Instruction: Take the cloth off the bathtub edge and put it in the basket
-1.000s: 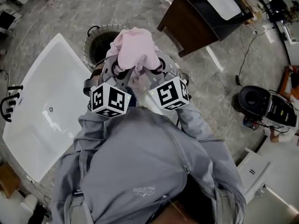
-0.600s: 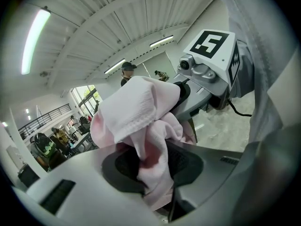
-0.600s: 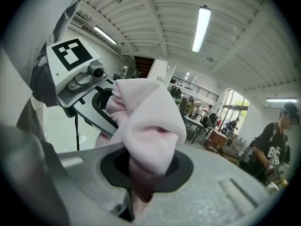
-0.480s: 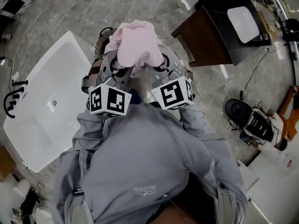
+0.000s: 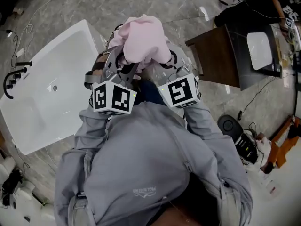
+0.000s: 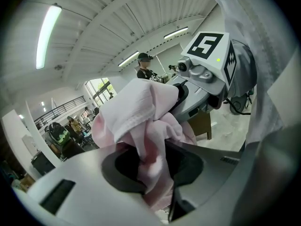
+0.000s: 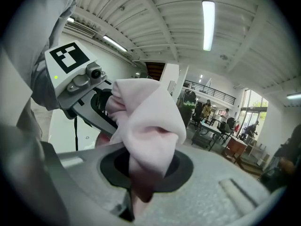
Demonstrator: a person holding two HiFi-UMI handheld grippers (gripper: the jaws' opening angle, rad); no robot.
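A pink cloth (image 5: 143, 39) is bunched up and held between both grippers in front of the person's chest. My left gripper (image 5: 126, 64) is shut on its left side and my right gripper (image 5: 161, 62) on its right side. In the left gripper view the cloth (image 6: 136, 117) is pinched between the jaws of the left gripper (image 6: 153, 175), and the cube of the right gripper (image 6: 209, 51) shows behind. In the right gripper view a fold of the cloth (image 7: 150, 117) runs down into the closed jaws of the right gripper (image 7: 141, 180). The basket (image 5: 114, 32) is almost wholly hidden under the cloth.
The white bathtub (image 5: 42, 95) lies at the left, with a black faucet (image 5: 11, 76) at its far side. A brown cabinet (image 5: 221, 58) with a white basin (image 5: 260, 51) stands at the right. Cables and equipment (image 5: 237, 133) lie on the marble floor at the lower right.
The cloth stays gripped by both grippers. The floor scene has swung round: the tub has shifted up and left, the cabinet right, and the basket that showed beyond the cloth is now covered.
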